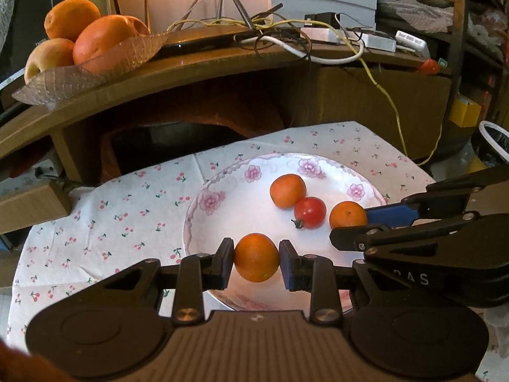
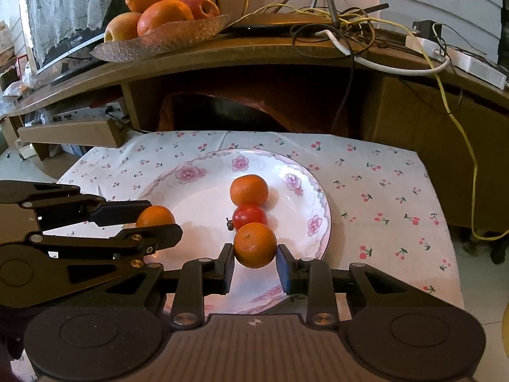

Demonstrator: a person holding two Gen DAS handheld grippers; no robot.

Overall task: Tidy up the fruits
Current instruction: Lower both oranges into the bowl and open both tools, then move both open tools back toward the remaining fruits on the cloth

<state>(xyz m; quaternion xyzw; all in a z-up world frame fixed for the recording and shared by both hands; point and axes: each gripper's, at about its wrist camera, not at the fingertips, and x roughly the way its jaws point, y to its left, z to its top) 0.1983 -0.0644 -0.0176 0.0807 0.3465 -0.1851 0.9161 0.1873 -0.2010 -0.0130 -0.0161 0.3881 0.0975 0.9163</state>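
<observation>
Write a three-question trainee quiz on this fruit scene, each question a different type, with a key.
1. Multiple choice: what does the left claw hold? A) the red tomato B) a small orange C) nothing
2. True or false: the right claw is open and holds nothing.
3. Fill in: between the rear orange and the orange in the right claw lies a red ____ on the floral plate.

Key
1. B: its fingers close on a small orange over the plate.
2. False: it grips an orange too.
3. Tomato.
</observation>
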